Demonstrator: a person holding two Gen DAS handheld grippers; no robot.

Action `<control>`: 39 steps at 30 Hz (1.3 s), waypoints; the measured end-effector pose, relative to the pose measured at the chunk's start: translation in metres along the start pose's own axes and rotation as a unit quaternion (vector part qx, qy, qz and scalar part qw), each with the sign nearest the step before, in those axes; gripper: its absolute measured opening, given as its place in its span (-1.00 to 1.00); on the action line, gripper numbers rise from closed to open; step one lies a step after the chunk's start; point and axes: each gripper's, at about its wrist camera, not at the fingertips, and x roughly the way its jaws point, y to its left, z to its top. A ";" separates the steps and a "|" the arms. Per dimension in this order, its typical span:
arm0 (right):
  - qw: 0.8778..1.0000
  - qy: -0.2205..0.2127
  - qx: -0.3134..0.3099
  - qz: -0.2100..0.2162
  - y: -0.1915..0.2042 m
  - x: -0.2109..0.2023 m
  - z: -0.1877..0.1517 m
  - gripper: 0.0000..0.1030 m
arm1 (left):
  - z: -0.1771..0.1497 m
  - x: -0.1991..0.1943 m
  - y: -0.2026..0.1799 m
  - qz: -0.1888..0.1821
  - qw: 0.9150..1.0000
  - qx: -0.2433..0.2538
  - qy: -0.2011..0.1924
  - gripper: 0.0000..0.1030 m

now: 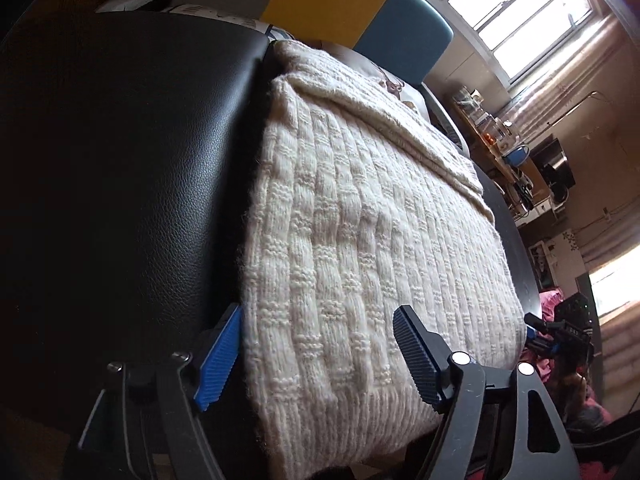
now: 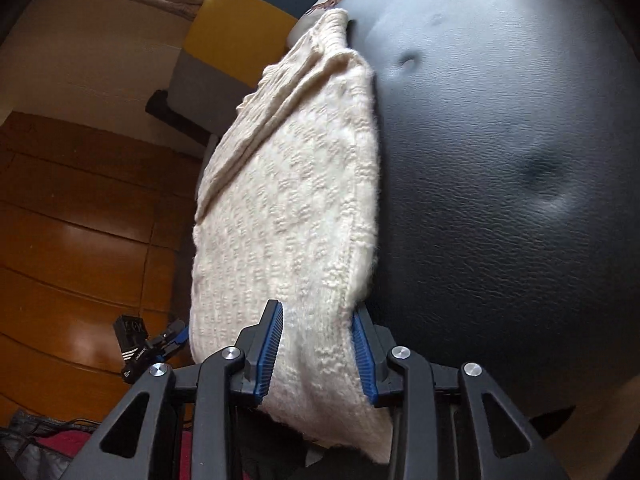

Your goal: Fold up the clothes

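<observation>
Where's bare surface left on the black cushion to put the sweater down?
Bare black cushion runs alongside the cream sweater, on its tufted side. Crowded: the near sweater edge, straddled by the left gripper and right gripper.

Black leather seat [image 1: 120, 160] carries folded cream knit sweater [image 1: 360, 240].

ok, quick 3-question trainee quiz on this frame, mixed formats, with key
1. True or false: the cream knit sweater lies on a black padded surface.
2. Which gripper has the sweater's folded edge between its fingers? A) left gripper only B) right gripper only C) both
3. Fill in: the gripper pads are coloured ____.

Key: 1 true. 2 C; the left's jaws stand wide around the edge, the right's sit close on it. 3 blue.
</observation>
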 end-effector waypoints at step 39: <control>0.999 -0.011 -0.045 -0.017 0.017 0.014 -0.023 -0.71 | -0.006 0.004 -0.011 -0.040 0.999 -0.006 0.014 -0.76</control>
